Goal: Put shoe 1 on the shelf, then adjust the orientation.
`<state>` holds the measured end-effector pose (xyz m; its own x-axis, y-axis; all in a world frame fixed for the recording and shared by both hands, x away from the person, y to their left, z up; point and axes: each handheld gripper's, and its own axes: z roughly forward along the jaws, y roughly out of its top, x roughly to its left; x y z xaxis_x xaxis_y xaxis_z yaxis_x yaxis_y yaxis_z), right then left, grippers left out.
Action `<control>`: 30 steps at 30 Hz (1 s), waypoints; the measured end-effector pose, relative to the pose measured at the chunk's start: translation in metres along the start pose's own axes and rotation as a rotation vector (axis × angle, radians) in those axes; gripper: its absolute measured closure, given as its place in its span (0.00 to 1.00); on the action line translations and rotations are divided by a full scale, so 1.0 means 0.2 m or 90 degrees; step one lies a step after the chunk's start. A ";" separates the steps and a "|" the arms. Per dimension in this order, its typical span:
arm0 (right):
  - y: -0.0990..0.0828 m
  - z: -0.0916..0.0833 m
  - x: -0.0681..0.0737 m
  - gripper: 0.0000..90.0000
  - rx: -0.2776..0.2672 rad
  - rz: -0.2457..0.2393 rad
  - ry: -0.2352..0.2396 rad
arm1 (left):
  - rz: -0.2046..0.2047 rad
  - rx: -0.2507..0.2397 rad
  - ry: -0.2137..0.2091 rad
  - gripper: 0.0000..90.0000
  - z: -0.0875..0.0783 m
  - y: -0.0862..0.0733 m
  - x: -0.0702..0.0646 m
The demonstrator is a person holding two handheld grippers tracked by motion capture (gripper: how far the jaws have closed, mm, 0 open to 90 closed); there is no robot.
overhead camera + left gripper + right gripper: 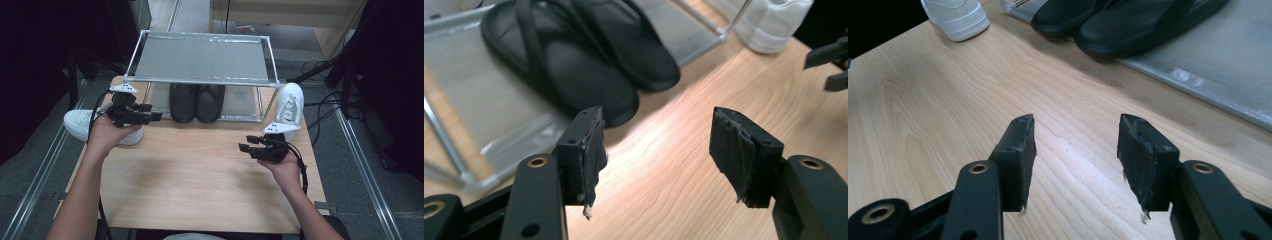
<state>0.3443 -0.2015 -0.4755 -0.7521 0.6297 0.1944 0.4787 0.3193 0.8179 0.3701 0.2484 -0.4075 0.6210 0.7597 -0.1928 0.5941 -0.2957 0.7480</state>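
Both grippers open and empty over the table, by the shoe rack.

The left gripper (150,116) hovers at the table's (200,175) left edge beside a white sneaker (80,124), jaws apart with nothing between. The right gripper (246,145) sits near the right edge, jaws likewise parted and empty, close to the second sneaker (290,107). Black slippers (196,102) rest on the rack's (200,60) lower shelf at the far edge.
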 end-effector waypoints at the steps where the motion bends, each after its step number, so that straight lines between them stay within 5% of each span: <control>1: 0.00 0.00 0.00 0.56 -0.004 -0.004 -0.001 | -0.003 0.006 0.008 0.45 0.00 -0.02 0.01; 5: 0.01 0.00 0.00 0.56 -0.012 -0.012 -0.003 | -0.005 -0.007 0.012 0.49 -0.03 -0.07 0.03; 16: 0.02 0.02 0.00 0.56 -0.004 -0.013 -0.003 | -0.071 0.024 0.018 0.54 -0.06 -0.18 0.13; 30: 0.02 0.03 -0.01 0.56 -0.007 -0.004 -0.004 | -0.107 0.036 0.062 0.55 -0.12 -0.26 0.26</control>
<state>0.3509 -0.1977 -0.4770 -0.7521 0.6325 0.1850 0.4687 0.3160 0.8249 0.3592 0.3166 -0.4417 0.4593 0.8530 -0.2479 0.7152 -0.1895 0.6727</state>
